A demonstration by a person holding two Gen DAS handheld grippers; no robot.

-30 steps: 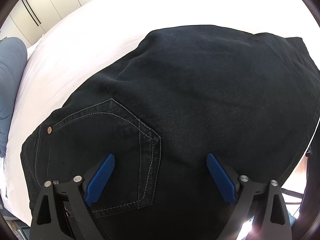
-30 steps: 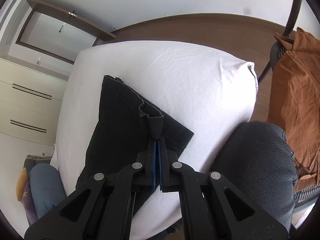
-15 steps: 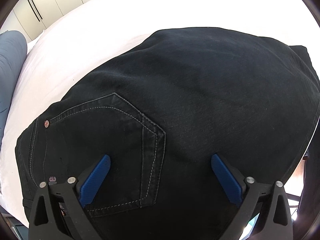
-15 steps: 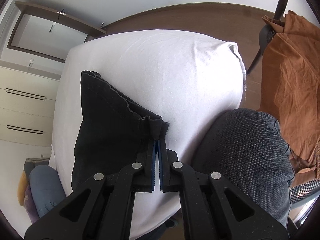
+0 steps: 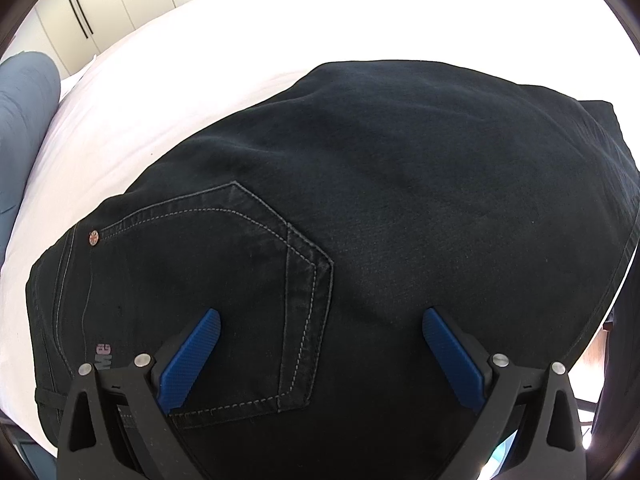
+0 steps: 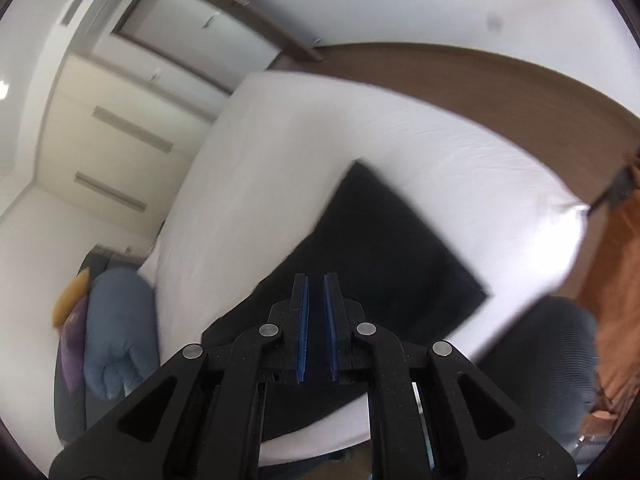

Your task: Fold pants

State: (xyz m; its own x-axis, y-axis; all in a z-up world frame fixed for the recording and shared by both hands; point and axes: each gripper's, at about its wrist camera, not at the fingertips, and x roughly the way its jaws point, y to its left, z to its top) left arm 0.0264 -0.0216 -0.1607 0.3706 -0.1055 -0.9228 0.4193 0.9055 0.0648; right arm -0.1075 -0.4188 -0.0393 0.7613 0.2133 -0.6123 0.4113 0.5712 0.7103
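So the black jeans [image 5: 400, 208] lie folded on the white bed [image 5: 200, 60]. Left gripper [image 5: 318, 322] hovers wide apart over the back pocket [image 5: 224, 280]; right gripper [image 6: 316, 292] (blurry shot) shows a narrow gap, holding nothing.

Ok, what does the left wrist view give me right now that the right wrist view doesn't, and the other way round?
Only the left wrist view shows the pants' back pocket with its stitching and rivet, and the left gripper open over the fabric.

Only the right wrist view shows the right gripper, slightly open and empty, the orange cloth, the wooden floor, the door and the yellow and purple cushions.

Both show the black pants lying on the white bed, the blue pillow and the wardrobe.
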